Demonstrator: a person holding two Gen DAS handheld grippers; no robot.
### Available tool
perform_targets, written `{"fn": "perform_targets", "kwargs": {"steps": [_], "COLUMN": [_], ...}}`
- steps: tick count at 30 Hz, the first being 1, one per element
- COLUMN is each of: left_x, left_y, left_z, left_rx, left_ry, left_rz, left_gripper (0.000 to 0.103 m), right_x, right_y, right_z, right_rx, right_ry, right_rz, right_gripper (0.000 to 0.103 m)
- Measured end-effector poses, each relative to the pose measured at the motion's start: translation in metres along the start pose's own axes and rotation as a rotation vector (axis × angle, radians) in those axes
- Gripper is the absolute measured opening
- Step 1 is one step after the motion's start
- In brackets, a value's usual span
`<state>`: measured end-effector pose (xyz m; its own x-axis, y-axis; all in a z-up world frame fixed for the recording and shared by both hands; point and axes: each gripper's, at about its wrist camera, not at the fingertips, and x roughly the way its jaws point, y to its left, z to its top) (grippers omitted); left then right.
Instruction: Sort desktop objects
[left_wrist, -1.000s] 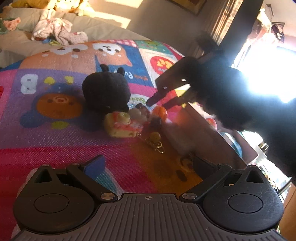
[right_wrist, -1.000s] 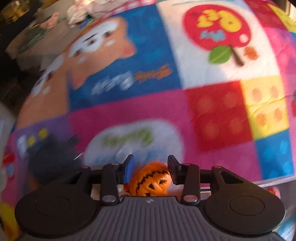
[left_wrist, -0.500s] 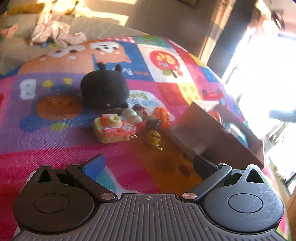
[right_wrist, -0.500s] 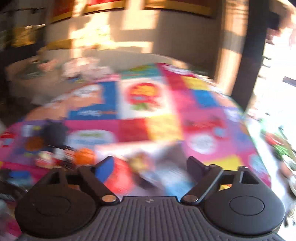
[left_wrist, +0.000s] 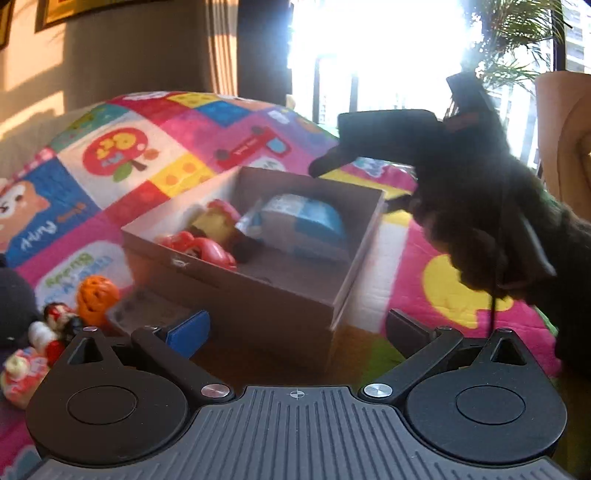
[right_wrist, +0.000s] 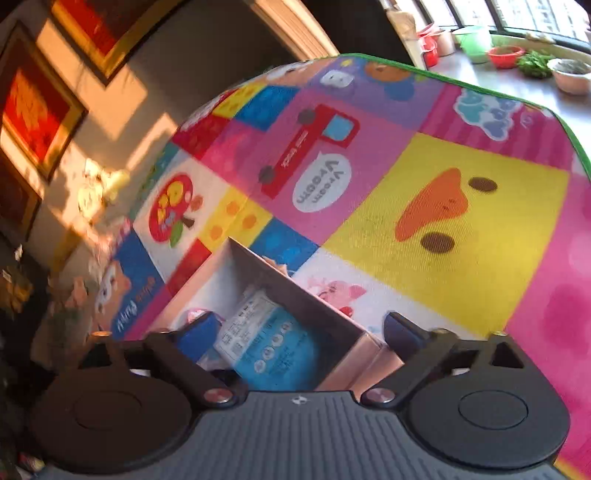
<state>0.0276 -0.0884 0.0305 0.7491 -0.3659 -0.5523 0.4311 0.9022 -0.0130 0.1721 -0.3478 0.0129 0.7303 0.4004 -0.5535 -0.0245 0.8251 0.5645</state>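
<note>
Over the colourful play mat (left_wrist: 177, 173), the right gripper (right_wrist: 295, 332) is held above the open cardboard box (left_wrist: 280, 295), its jaws opening with nothing gripped between them. A blue-and-white packet (left_wrist: 306, 225) and a red toy (left_wrist: 207, 251) are seen inside the box. The left gripper (left_wrist: 295, 328) is spread wide and empty, while the orange pumpkin toy (left_wrist: 96, 297) is left on the mat just beside the box.

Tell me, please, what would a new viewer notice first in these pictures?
First, the bright cartoon patchwork mat that covers the whole surface. Next, the open cardboard box in the middle of it, with a blue-and-white packet and red toys inside. An orange pumpkin toy lies outside, left of the box.
</note>
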Motion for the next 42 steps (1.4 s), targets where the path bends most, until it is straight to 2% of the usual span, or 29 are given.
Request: {"fn": "perform_targets", "kwargs": {"steps": [5, 8, 10, 13, 16, 20, 23, 25, 26, 28, 29, 30, 31, 32, 33, 34, 35, 38, 42], "left_x": [-0.019, -0.024, -0.028, -0.036, -0.042, -0.043, -0.039, -0.035, -0.034, -0.029, -0.024, -0.023, -0.022, -0.023, -0.025, -0.027, -0.031, -0.049, -0.086], "left_y": [0.04, 0.065, 0.076, 0.091, 0.107, 0.132, 0.154, 0.169, 0.175, 0.181, 0.18, 0.181, 0.182, 0.181, 0.18, 0.178, 0.177, 0.174, 0.165], "left_z": [-0.018, -0.027, -0.031, -0.034, -0.036, -0.041, -0.041, -0.041, -0.041, -0.039, -0.038, -0.037, -0.038, -0.04, -0.041, -0.042, -0.046, -0.056, -0.076], "left_rx": [0.0, -0.051, -0.085, -0.109, -0.141, -0.181, -0.223, -0.272, -0.295, -0.3, -0.294, -0.292, -0.294, -0.297, -0.295, -0.291, -0.289, -0.306, -0.327], "left_ry": [0.033, 0.075, 0.084, 0.068, 0.058, 0.065, 0.071, 0.08, 0.08, 0.082, 0.087, 0.089, 0.088, 0.083, 0.077, 0.071, 0.066, 0.067, 0.065], "left_rz": [0.054, 0.103, 0.14, 0.208, 0.275, 0.401, 0.431, 0.426, 0.419, 0.411, 0.414, 0.41, 0.404, 0.398, 0.403, 0.411, 0.415, 0.396, 0.343], "left_gripper": [0.103, 0.103, 0.103, 0.103, 0.103, 0.103, 0.103, 0.103, 0.102, 0.091, 0.081, 0.074, 0.07, 0.066, 0.066, 0.066, 0.066, 0.066, 0.067], "right_x": [-0.009, -0.008, -0.005, -0.008, -0.024, -0.058, -0.077, -0.084, -0.086, -0.086, -0.085, -0.083, -0.08, -0.076, -0.071, -0.066, -0.06, -0.046, -0.02], "right_y": [0.008, 0.017, 0.028, 0.048, 0.06, 0.086, 0.109, 0.121, 0.126, 0.139, 0.146, 0.154, 0.163, 0.173, 0.181, 0.189, 0.197, 0.217, 0.245], "right_z": [-0.023, -0.03, -0.035, -0.046, -0.06, -0.079, -0.095, -0.106, -0.112, -0.124, -0.132, -0.142, -0.152, -0.166, -0.178, -0.19, -0.2, -0.219, -0.233], "right_rx": [0.033, 0.025, -0.016, -0.119, -0.202, -0.384, -0.54, -0.598, -0.613, -0.64, -0.663, -0.704, -0.753, -0.817, -0.878, -0.934, -0.98, -1.082, -1.177], "right_ry": [0.038, 0.073, 0.09, 0.108, 0.11, 0.005, -0.058, -0.061, -0.047, 0.002, 0.018, 0.033, 0.038, 0.038, 0.044, 0.056, 0.07, 0.078, 0.052], "right_rz": [0.109, 0.162, 0.165, 0.145, 0.167, 0.106, 0.075, 0.094, 0.112, 0.149, 0.155, 0.153, 0.142, 0.122, 0.105, 0.094, 0.089, 0.087, 0.024], "right_gripper": [0.103, 0.103, 0.103, 0.103, 0.103, 0.103, 0.103, 0.103, 0.103, 0.103, 0.103, 0.101, 0.093, 0.081, 0.074, 0.059, 0.049, 0.043, 0.036]}}
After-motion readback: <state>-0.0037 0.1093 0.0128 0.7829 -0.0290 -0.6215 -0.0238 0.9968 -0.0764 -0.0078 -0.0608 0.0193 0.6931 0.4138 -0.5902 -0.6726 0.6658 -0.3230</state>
